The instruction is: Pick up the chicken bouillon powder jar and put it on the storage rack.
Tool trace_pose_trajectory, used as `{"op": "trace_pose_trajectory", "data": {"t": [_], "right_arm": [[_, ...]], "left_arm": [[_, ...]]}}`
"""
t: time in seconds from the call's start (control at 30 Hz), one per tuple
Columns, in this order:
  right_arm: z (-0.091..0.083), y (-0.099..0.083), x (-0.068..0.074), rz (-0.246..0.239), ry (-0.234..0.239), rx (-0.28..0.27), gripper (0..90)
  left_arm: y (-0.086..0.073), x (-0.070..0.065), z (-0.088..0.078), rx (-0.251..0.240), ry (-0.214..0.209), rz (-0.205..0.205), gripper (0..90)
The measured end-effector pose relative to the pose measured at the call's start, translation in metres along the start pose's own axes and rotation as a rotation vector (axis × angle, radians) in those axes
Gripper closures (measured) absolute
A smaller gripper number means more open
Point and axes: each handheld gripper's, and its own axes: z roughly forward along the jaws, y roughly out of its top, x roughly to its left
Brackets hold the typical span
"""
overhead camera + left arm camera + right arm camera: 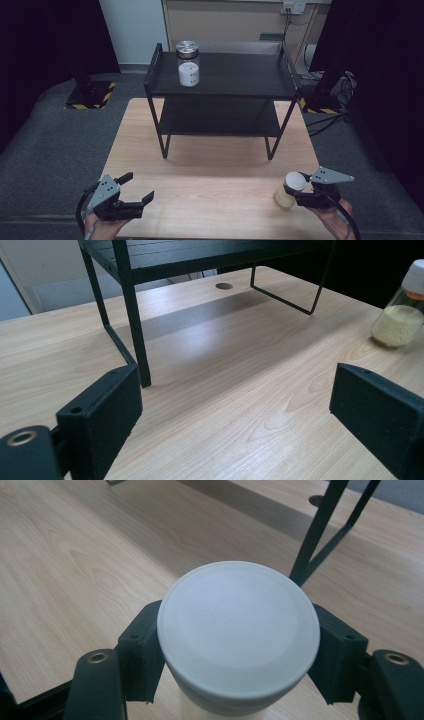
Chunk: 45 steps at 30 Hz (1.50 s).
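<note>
High view: a wooden table (210,165) carries a black two-tier shelf rack (220,95) at 12 o'clock; both grippers sit along the 6 o'clock edge.
Right gripper (300,196): at 4 o'clock, jaws pressed against the neck of a white-capped jar (290,190), just under the cap. In the right gripper view the cap (239,630) sits between both black pads (142,650).
Left gripper (137,190): at 8 o'clock, jaws spread wide and holding nothing; the left gripper view shows bare tabletop (225,390) between them.
Held jar, contents: clear glass, roughly the lower half filled with fine yellowish grains (398,325). Whether its base touches the table or hangs just above it cannot be told.
Shelved jar (188,64): metal-lidded glass, upright on the rack's top tier toward its 10 o'clock corner, with white matter in its lower part.
Lower tier (220,120): nothing visible on it.
Progress (judgement): probably a shelving job, half finished. One jar stands on the rack; the second is gripped but not yet carried to it.
Remaining (judgement): lift, carry toward 12 o'clock, set down, release.
</note>
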Motion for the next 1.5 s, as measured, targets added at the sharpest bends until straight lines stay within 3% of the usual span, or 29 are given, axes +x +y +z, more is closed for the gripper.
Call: {"op": "trace_pose_trajectory", "data": {"t": [0.27,0.77,1.03,1.5], "right_arm": [[-0.014,0.034,-0.005,-0.048,0.07,-0.02,33.7],[-0.038,0.135,-0.013,-0.142,0.244,-0.045,33.7],[-0.049,0.198,-0.013,-0.213,0.273,-0.032,33.7],[-0.056,0.274,-0.024,-0.243,0.319,-0.031,33.7]], "left_arm": [[0.0,0.0,0.0,0.0,0.0,-0.001,5.8],[0.0,0.001,0.0,-0.001,-0.001,-0.003,5.8],[-0.001,0.001,0.0,0.0,0.004,-0.007,5.9],[-0.002,0.001,0.001,0.01,0.018,-0.025,5.9]]}}
